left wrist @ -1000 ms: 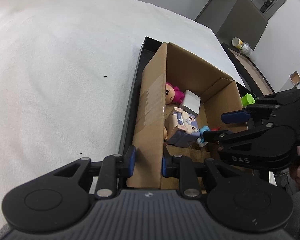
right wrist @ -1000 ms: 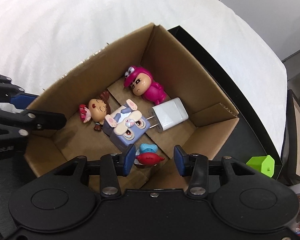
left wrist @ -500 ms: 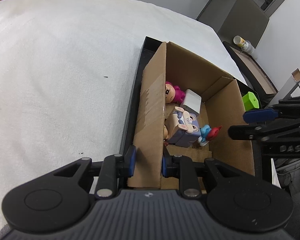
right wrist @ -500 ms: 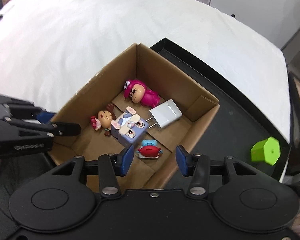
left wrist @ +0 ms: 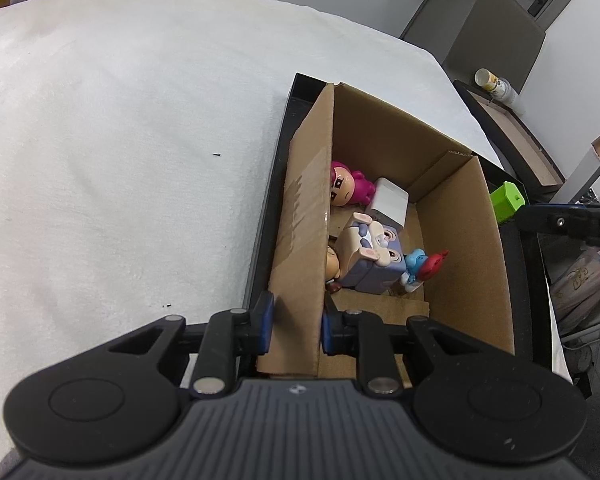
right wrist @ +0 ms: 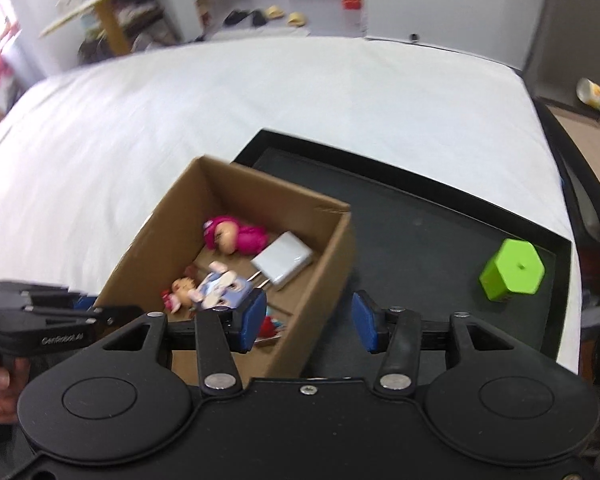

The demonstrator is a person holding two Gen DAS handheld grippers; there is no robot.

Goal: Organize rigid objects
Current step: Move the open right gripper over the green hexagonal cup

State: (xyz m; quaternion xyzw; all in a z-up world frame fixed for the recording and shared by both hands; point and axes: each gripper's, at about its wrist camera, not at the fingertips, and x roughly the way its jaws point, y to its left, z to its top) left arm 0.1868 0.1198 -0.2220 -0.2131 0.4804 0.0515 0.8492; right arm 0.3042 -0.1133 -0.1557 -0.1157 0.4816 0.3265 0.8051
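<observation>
The left tool (left wrist: 295, 329) is clamped on the near left wall of the cardboard box (left wrist: 308, 240), one blue pad outside the wall and the other inside, both pressed against the cardboard. The box stands in the left part of a black tray (right wrist: 420, 216), which rests on a tabletop covered in white cloth (left wrist: 120, 160). In the left wrist view the box's long axis runs away from that camera, its open top facing up.

Inside the box lie several small things. A pink figure (left wrist: 346, 188) lies at the far end with its face toward the left wall. Just beside it a white charger (right wrist: 283, 257) lies flat, its prongs pointing toward the near end. A lavender bunny block (left wrist: 374, 256) lies in the middle, face up, with a brown-haired doll (right wrist: 179, 293) between it and the left wall. A blue and red figure (left wrist: 422, 266) lies just beside the block on the right.

The right tool (right wrist: 309, 322) hangs above the box's near right corner with its pads spread wide and nothing between them. A green hexagonal block (right wrist: 512, 275) stands on the right part of the tray, well apart from the box, one flat hexagonal face turned upward.
</observation>
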